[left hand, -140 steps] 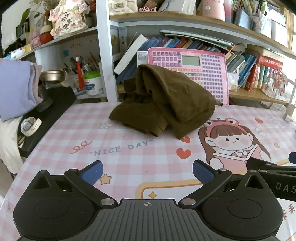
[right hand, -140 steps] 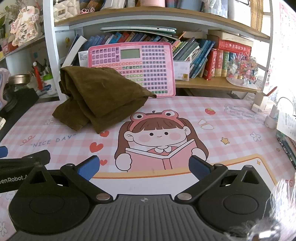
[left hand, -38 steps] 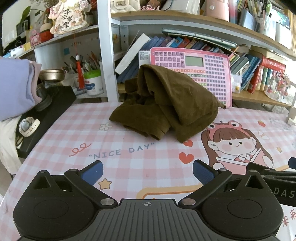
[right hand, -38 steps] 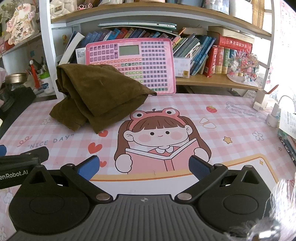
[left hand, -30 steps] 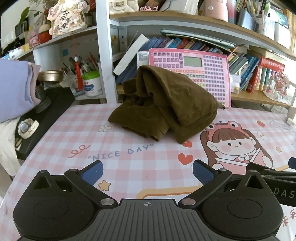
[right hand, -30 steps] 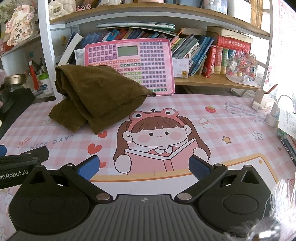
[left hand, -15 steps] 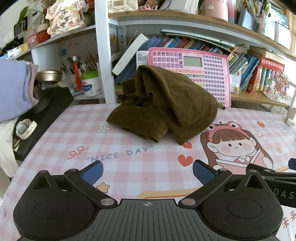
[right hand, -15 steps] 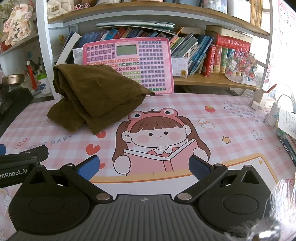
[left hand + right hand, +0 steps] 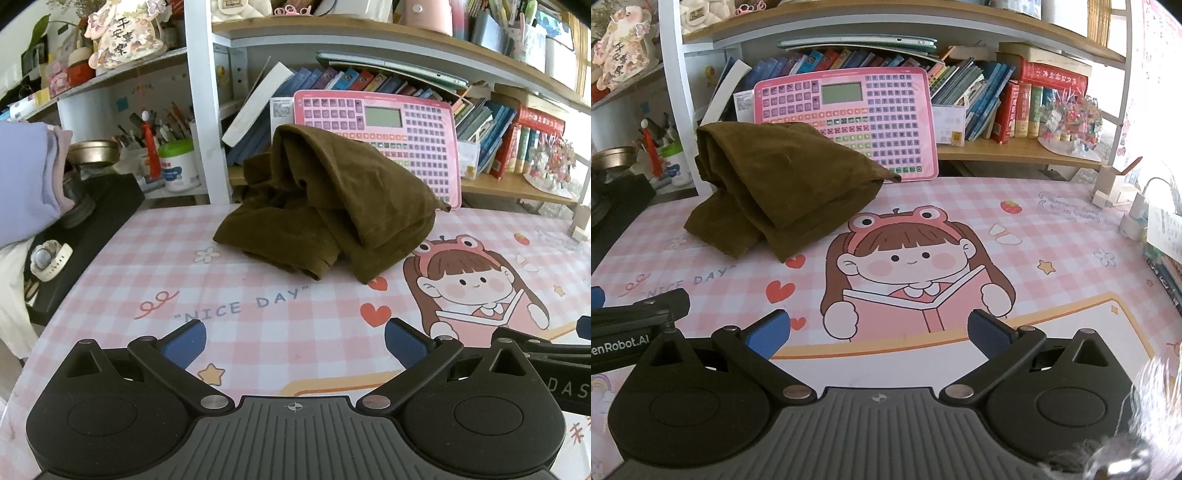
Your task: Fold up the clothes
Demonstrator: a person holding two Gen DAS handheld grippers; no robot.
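mat (image 9: pixel 110 280): "NICE DAY" | tool (image 9: pixel 624 341): "enRobot.AI"

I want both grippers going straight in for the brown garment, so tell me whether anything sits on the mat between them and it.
Nothing visible does. The left gripper and right gripper are both open, and only bare pink mat lies between them and the crumpled brown garment. The pink keyboard toy stands behind the garment, not in front.
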